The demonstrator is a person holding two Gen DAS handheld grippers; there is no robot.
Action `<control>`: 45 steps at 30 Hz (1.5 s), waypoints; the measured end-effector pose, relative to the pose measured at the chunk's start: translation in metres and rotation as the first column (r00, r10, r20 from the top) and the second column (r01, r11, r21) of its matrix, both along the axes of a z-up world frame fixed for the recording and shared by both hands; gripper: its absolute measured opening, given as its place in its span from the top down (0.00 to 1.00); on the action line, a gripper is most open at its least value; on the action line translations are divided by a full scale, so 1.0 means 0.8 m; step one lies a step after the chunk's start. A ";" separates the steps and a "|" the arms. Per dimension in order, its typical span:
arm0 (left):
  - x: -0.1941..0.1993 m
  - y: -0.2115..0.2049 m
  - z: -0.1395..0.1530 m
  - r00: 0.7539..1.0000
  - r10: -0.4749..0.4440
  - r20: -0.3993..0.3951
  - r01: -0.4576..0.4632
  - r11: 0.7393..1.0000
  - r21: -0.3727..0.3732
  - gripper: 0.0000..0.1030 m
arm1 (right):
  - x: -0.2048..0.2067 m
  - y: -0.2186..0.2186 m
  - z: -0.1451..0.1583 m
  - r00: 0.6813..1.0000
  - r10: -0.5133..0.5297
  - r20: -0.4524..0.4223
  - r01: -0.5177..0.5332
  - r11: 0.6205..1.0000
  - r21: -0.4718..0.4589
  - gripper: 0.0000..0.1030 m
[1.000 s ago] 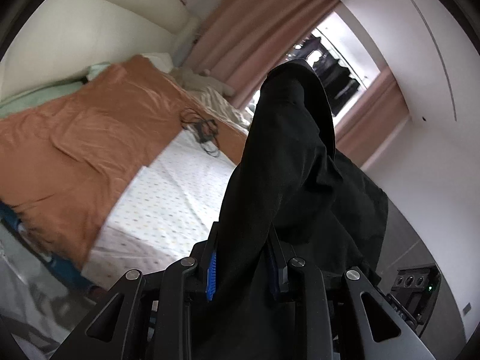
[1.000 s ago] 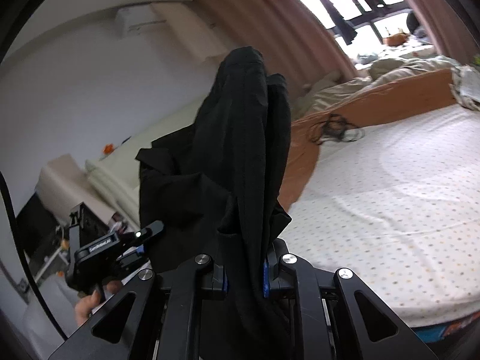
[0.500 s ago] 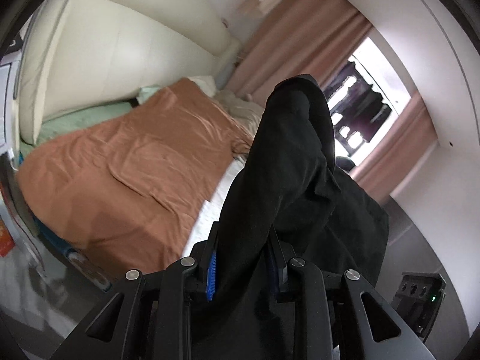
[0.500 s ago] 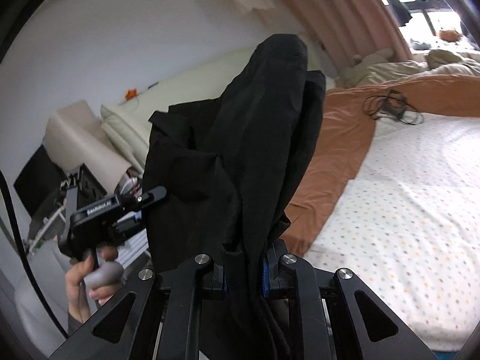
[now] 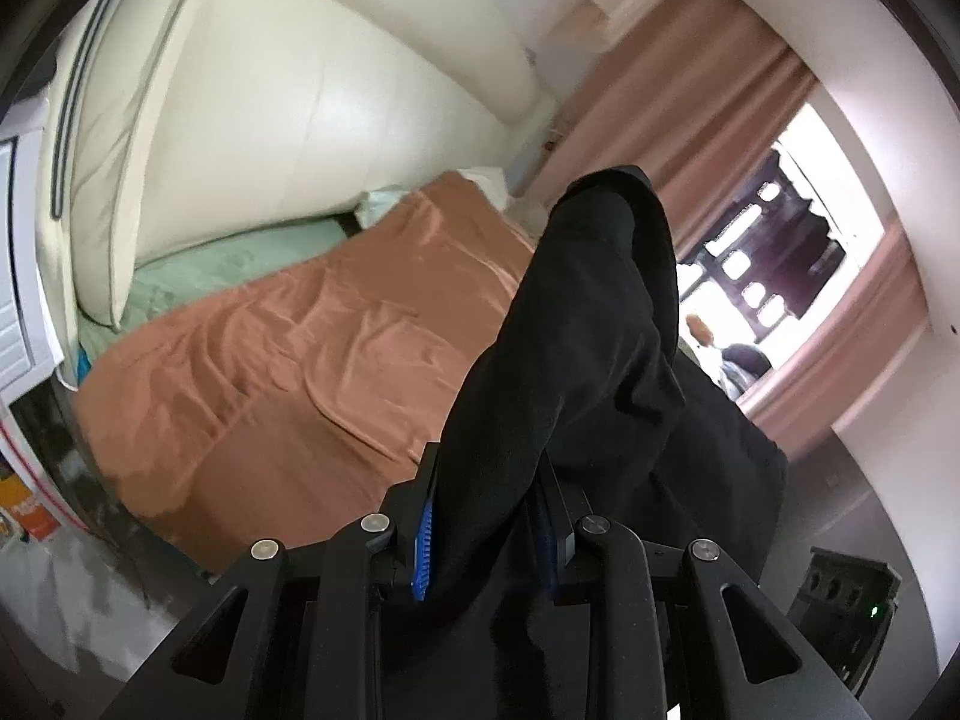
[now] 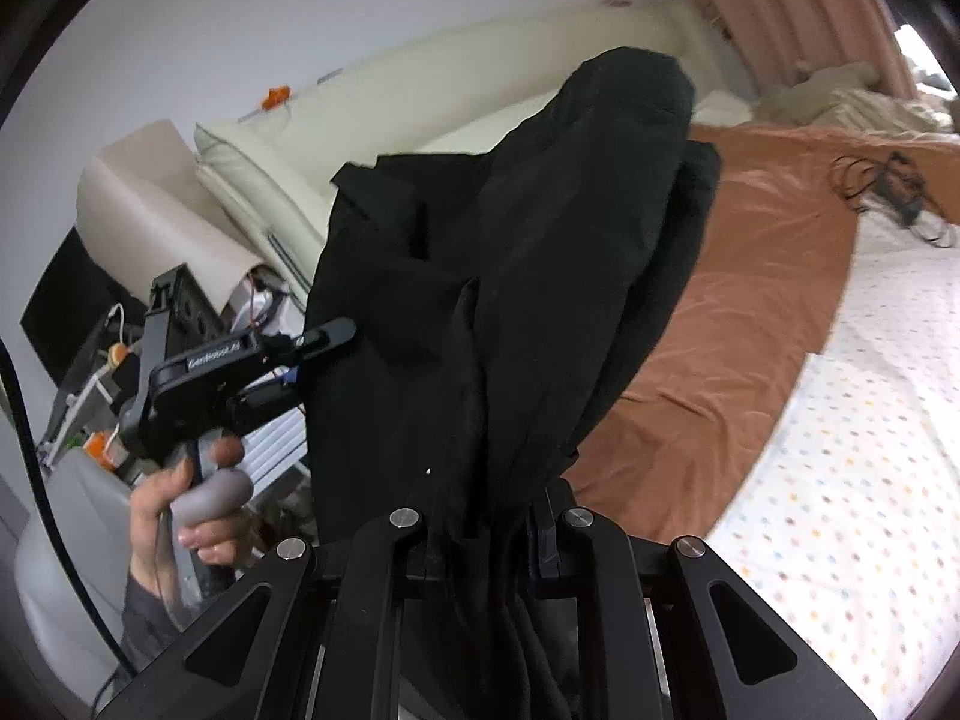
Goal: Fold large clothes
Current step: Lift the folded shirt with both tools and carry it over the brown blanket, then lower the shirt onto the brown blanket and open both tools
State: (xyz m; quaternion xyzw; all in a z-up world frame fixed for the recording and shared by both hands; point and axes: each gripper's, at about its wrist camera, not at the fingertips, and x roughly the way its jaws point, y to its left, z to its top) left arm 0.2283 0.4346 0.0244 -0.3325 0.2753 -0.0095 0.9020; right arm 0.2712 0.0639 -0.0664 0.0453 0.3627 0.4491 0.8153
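Black cloth garment (image 5: pixel 576 372) hangs bunched in the air, just short of the bed's rust-orange satin cover (image 5: pixel 288 360), one edge in each tool. Left gripper (image 5: pixel 486 531) pinches a thick wad between its blue pads; right gripper (image 6: pixel 489 531) is clamped on another gathered fold. Person's hand (image 6: pixel 180 504) grips the left handle. To do this step well, I'd judge: pull the two held edges apart until taut, carry the garment over the orange cover, lower flat, no slack before releasing.
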 end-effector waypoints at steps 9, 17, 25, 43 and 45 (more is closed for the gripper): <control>0.059 0.050 -0.033 0.987 0.109 -0.114 -0.104 0.993 0.052 0.74 | 0.056 0.067 -0.058 0.994 0.081 -0.070 -0.084 0.995 -0.047 0.84; 0.123 0.076 -0.071 0.963 0.151 -0.224 -0.132 0.986 0.100 0.74 | 0.109 0.090 -0.114 0.977 0.097 -0.192 -0.105 0.994 -0.032 0.84; 0.207 0.077 -0.122 0.941 0.141 -0.308 -0.105 0.986 0.132 0.74 | 0.168 0.065 -0.168 0.960 0.071 -0.272 -0.085 0.995 -0.042 0.84; 0.123 0.035 -0.198 0.896 0.223 -0.385 -0.138 0.961 0.238 0.64 | 0.217 0.029 -0.247 0.945 -0.056 -0.323 0.006 0.988 -0.151 0.83; 0.106 0.030 -0.207 0.895 0.223 -0.387 -0.141 0.963 0.229 0.64 | 0.223 0.034 -0.244 0.946 -0.057 -0.318 0.007 0.988 -0.156 0.84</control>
